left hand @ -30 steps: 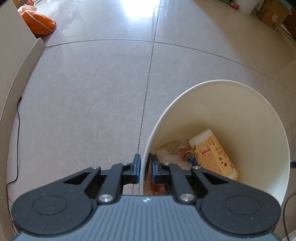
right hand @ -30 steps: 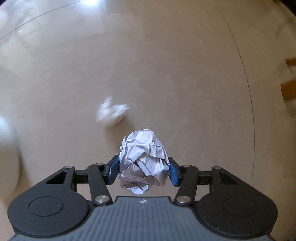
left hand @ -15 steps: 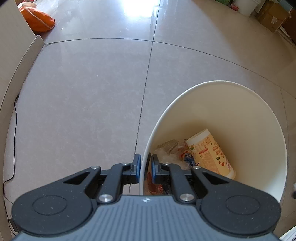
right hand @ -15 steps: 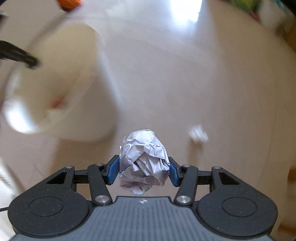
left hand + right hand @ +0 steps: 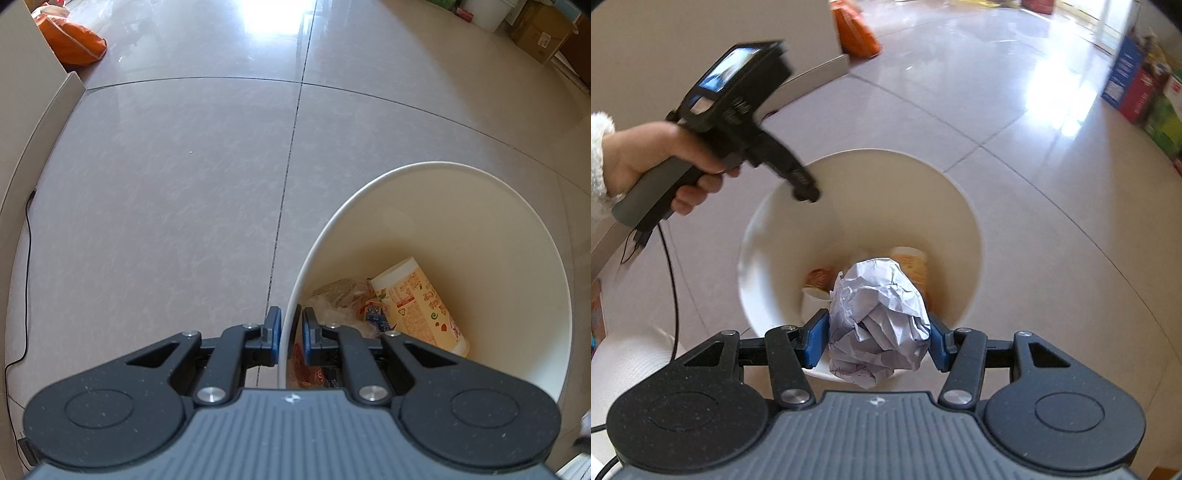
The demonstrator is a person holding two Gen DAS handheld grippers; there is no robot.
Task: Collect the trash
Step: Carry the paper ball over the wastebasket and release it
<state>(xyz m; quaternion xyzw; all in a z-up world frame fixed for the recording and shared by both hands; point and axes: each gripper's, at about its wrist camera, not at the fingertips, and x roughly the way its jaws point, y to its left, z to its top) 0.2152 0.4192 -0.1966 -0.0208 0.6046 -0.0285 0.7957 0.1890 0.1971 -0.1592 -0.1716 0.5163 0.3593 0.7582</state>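
Two grips set: left gripper (image 5: 291,326) pinching bin (image 5: 480,229) rim, right gripper (image 5: 874,338) clamping crumpled paper ball (image 5: 877,321); best centred above the opening before letting go.

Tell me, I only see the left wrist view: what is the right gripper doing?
Observer: The right gripper holds a crumpled paper ball, jaws shut on it.
Operator: Where relative to the bin?
Observer: By the bin's near rim, the ball showing against its opening.
Operator: My gripper clamps the rim. Who's holding it?
Observer: A hand in a fluffy white sleeve holds the left gripper's handle.
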